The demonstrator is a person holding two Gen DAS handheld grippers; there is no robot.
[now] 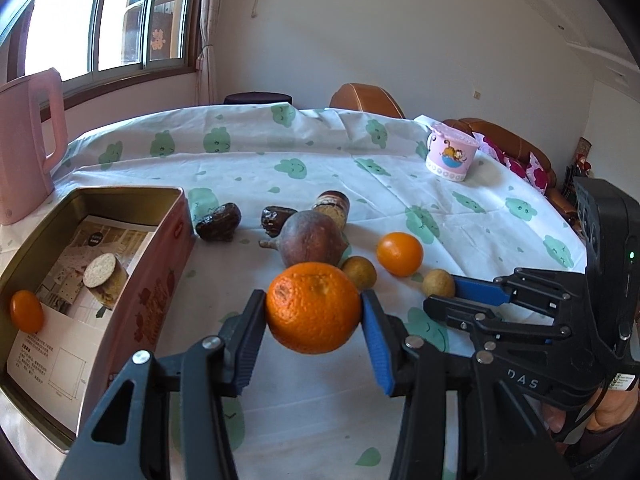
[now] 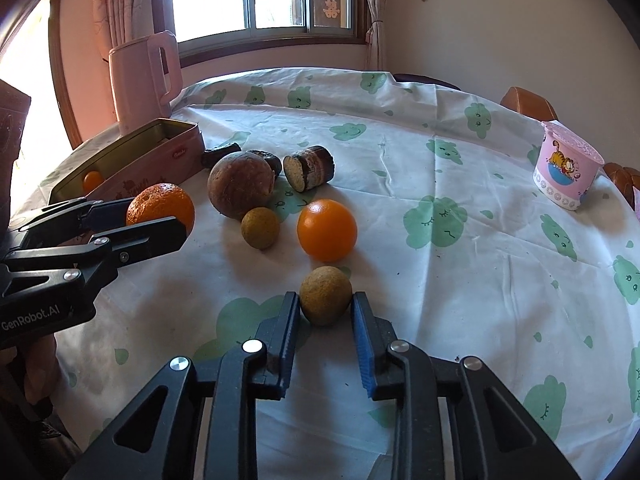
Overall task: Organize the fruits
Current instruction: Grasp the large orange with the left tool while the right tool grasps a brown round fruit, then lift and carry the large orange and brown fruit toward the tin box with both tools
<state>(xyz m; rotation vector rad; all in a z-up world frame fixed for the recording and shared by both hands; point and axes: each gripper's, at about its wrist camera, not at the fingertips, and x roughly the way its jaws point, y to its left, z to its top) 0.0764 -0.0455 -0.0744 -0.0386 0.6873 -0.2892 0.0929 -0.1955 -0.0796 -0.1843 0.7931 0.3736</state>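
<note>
My left gripper [image 1: 314, 308] is shut on a rough-skinned mandarin [image 1: 313, 306], held just above the cloth; it also shows in the right wrist view [image 2: 161, 205]. My right gripper [image 2: 325, 300] is shut on a small brown longan [image 2: 325, 295], which rests on the table; it also shows in the left wrist view [image 1: 438, 282]. A smooth orange [image 2: 326, 229], a second longan [image 2: 260, 227] and a large brown round fruit [image 2: 241, 184] lie between them. The pink tin [image 1: 162, 280] at the left holds a small orange [image 1: 26, 311] and a cut cake roll [image 1: 105, 278].
A cake roll piece [image 2: 310, 173] and dark dates [image 1: 218, 221] lie behind the fruit. A pink kettle [image 2: 140, 80] stands behind the tin. A pink cartoon cup [image 2: 566, 165] stands at the far right. Brown chairs [image 1: 368, 100] stand beyond the table edge.
</note>
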